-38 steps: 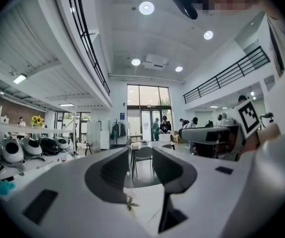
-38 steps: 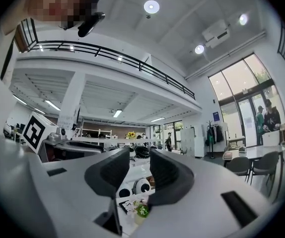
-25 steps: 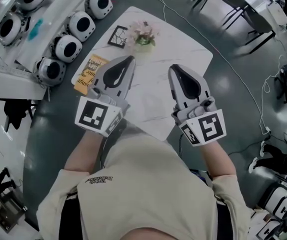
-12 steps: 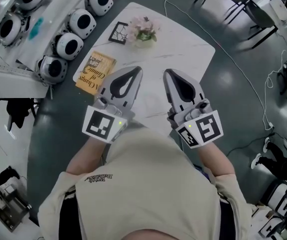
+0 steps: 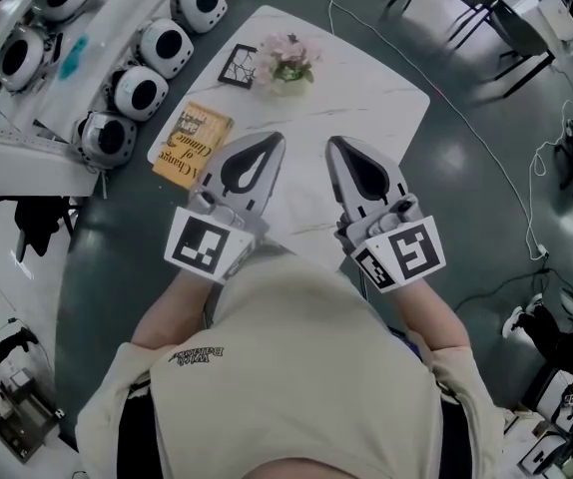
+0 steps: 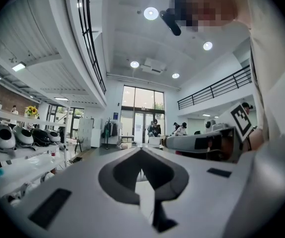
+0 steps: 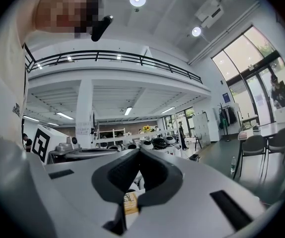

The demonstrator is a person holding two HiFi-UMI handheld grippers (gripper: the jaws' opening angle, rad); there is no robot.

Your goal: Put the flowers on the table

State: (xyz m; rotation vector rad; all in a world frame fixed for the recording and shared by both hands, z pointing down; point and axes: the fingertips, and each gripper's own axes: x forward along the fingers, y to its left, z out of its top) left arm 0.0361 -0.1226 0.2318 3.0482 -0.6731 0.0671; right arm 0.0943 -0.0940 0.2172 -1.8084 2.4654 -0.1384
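Quick update from my end. Compared with a second ago, both hands have pulled back toward my side of the white marble tabletop (image 5: 386, 98). The left gripper (image 5: 267, 144) used to sit over part of the yellow book (image 5: 192, 146), and now the whole cover is in plain sight. The right gripper (image 5: 336, 146) barely moved.

Jaws on both are pressed together with nothing pinched. In the left gripper view the tips meet with only the room beyond them. In the right gripper view all I see through the slot behind the tips is a sliver of that book lying further off.

The flowers (image 5: 288, 60), a small bunch of pale pink ones, are at the far end of the tabletop. They stand upright just beside a black square frame (image 5: 237, 66), well away from either gripper.

My read: the placing is done and this is the retreat. With both grippers empty and backed off, there's nothing left to do unless the bunch needs moving, and I see no reason it would.
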